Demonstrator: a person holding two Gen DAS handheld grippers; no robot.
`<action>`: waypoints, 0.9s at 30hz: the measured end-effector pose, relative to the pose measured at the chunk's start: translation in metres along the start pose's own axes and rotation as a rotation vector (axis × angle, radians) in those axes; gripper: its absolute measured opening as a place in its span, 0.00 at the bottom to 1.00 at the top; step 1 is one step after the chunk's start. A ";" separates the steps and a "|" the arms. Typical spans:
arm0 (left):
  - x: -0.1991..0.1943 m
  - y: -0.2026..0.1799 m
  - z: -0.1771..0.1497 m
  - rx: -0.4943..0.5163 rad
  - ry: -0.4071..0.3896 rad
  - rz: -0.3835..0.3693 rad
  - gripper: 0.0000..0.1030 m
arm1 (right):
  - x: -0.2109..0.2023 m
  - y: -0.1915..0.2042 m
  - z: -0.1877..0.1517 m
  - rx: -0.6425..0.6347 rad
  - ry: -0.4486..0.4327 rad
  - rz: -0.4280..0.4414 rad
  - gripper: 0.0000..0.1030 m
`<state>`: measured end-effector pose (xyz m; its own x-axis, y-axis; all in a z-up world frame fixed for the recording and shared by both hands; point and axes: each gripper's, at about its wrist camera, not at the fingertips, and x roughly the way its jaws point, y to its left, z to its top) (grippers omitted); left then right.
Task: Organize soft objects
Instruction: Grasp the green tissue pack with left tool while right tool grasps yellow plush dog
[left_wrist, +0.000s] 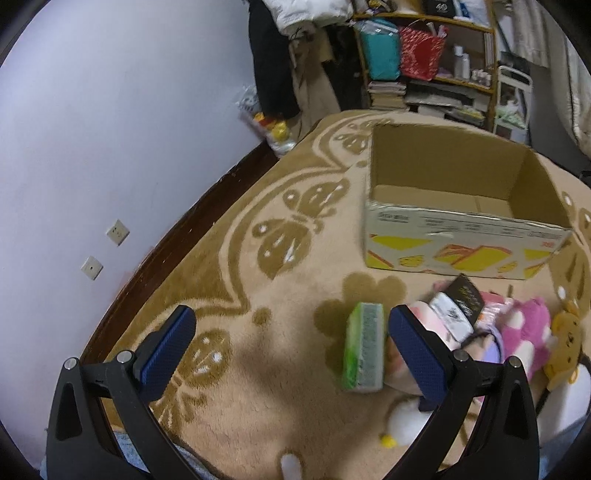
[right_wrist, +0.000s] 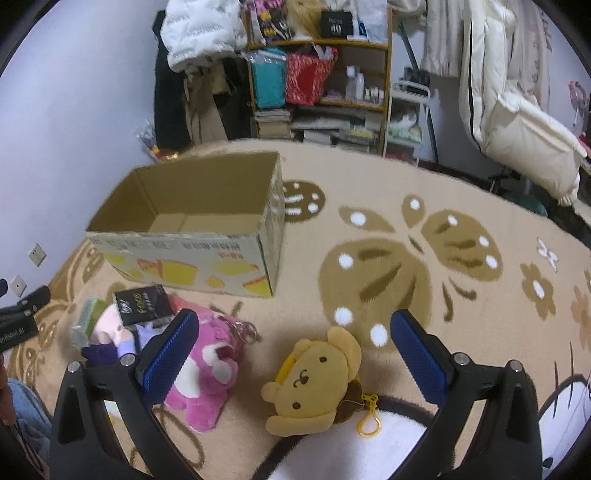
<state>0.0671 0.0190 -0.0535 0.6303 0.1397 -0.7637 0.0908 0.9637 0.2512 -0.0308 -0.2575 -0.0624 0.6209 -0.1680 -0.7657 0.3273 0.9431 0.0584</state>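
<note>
An open, empty cardboard box stands on the beige carpet. In front of it lies a heap of soft things: a green tissue pack, a pink plush bear, a yellow plush bear with a clip, a pale pink doll and a black packet. My left gripper is open, the tissue pack near its right finger. My right gripper is open above the yellow bear.
A cluttered shelf with bags and books stands behind the carpet. A wall with sockets and a dark skirting board run along the left. White jackets hang at the right. A small white plush lies near me.
</note>
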 end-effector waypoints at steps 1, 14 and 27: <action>0.006 0.000 0.001 -0.008 0.016 -0.004 1.00 | 0.005 -0.001 0.000 0.002 0.015 -0.002 1.00; 0.061 -0.017 0.004 0.005 0.171 -0.010 1.00 | 0.064 0.003 -0.010 -0.056 0.219 -0.064 1.00; 0.081 -0.013 0.005 -0.077 0.234 -0.102 1.00 | 0.100 -0.013 -0.024 0.016 0.399 -0.101 0.98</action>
<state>0.1203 0.0168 -0.1156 0.4246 0.0813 -0.9017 0.0802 0.9887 0.1268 0.0097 -0.2794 -0.1554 0.2608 -0.1319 -0.9563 0.3850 0.9226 -0.0222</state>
